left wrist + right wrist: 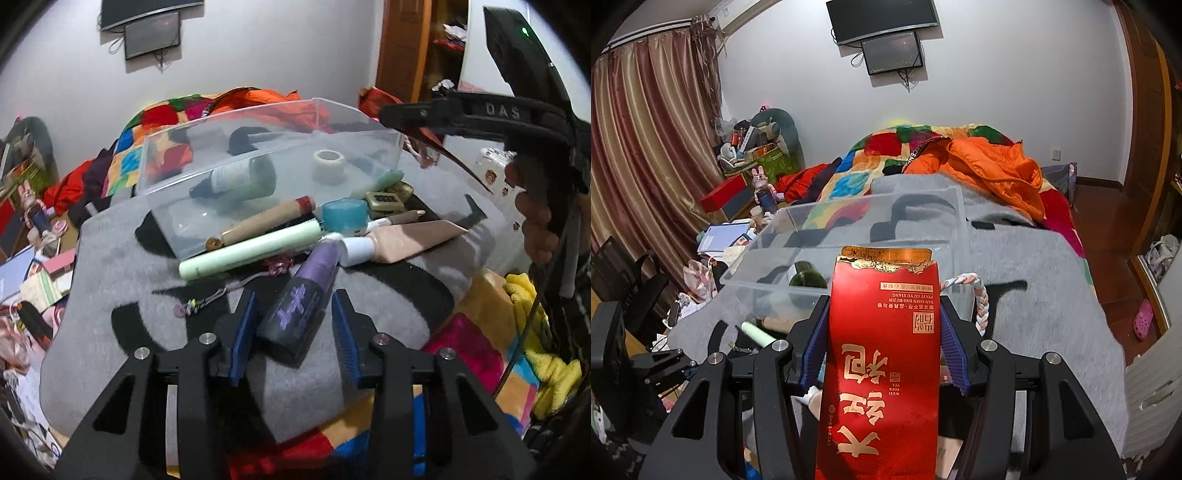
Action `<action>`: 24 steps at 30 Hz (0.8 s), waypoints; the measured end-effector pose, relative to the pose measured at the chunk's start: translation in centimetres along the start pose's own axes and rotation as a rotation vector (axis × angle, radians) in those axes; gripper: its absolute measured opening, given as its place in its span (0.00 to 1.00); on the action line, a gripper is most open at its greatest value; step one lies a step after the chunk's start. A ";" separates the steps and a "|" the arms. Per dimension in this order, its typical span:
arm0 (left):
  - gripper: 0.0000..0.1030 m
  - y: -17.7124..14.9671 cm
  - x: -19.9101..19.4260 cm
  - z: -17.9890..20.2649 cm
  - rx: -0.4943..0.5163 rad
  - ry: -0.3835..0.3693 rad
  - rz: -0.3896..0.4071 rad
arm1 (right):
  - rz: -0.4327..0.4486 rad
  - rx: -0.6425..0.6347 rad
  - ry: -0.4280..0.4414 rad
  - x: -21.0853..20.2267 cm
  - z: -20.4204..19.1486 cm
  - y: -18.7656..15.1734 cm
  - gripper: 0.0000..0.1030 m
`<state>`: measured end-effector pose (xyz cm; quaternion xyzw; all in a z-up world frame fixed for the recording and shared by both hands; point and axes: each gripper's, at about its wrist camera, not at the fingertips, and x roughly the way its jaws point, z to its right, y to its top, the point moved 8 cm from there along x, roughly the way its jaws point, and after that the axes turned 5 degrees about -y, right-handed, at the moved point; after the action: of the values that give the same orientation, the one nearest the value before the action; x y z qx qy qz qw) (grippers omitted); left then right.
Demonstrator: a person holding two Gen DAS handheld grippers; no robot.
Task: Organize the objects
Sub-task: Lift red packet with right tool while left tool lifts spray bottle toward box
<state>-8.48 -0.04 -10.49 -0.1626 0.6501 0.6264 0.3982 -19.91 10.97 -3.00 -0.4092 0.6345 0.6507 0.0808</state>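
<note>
A: Left wrist view, nearest first: left gripper (pixel 293 325) hanging with fingers spread, straddling the dark end of the purple bottle (pixel 301 306), pads not touching it. Bottle lying on the grey blanket (pixel 110 266) near its front edge.

B: And just past it?

A: Pale green tube (pixel 251 251), peach tube (pixel 402 240), blue tape roll (pixel 343 216) and tan stick (pixel 266 225) crowding against the near wall of the clear bin (pixel 236 125). Inside the bin, already lying there: green dropper bottle (pixel 240 179) and white tape roll (pixel 328 164).

B: Right wrist view?

A: Right gripper (pixel 882 325) clamping the red tea packet (pixel 882 354) between both pads, holding it upright above the blanket, short of the bin's near rim.

B: Step in hand?

A: Probably carrying the packet to the bin while lining up on the bottle. Next: moving the packet forward over the rim, then letting go; closing on the bottle squarely, since a round body could roll.
</note>
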 end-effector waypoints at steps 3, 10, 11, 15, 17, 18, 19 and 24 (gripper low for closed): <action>0.41 0.6 0.8 -0.1 0.017 -0.006 -0.010 | -0.002 -0.003 0.010 0.2 -0.1 0.5 0.50; 0.31 0.0 1.8 0.5 0.047 -0.013 -0.021 | 0.005 -0.010 0.011 0.8 -0.4 2.3 0.50; 0.30 -0.2 1.6 0.6 0.047 -0.015 -0.020 | 0.008 -0.015 0.009 0.9 -0.5 2.6 0.50; 0.24 -0.8 0.8 0.0 -0.009 -0.032 -0.026 | 0.015 -0.036 0.000 1.5 -0.9 3.7 0.50; 0.24 -1.0 0.2 -0.3 -0.026 -0.012 -0.019 | 0.017 -0.043 -0.002 1.8 -1.1 4.1 0.50; 0.24 -1.0 -0.2 -0.5 -0.033 0.003 -0.012 | 0.016 -0.048 -0.003 2.0 -1.2 4.3 0.50; 0.24 -0.9 -0.6 -0.7 -0.040 0.011 -0.002 | 0.015 -0.052 -0.005 2.2 -1.3 4.5 0.50; 0.24 0.5 -3.1 -1.9 -0.077 0.043 0.067 | -0.002 -0.069 -0.010 3.2 -1.2 5.2 0.50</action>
<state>-7.46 -2.61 -8.13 -0.1695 0.6390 0.6603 0.3564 -24.71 7.59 -0.97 -0.4090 0.6111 0.6740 0.0703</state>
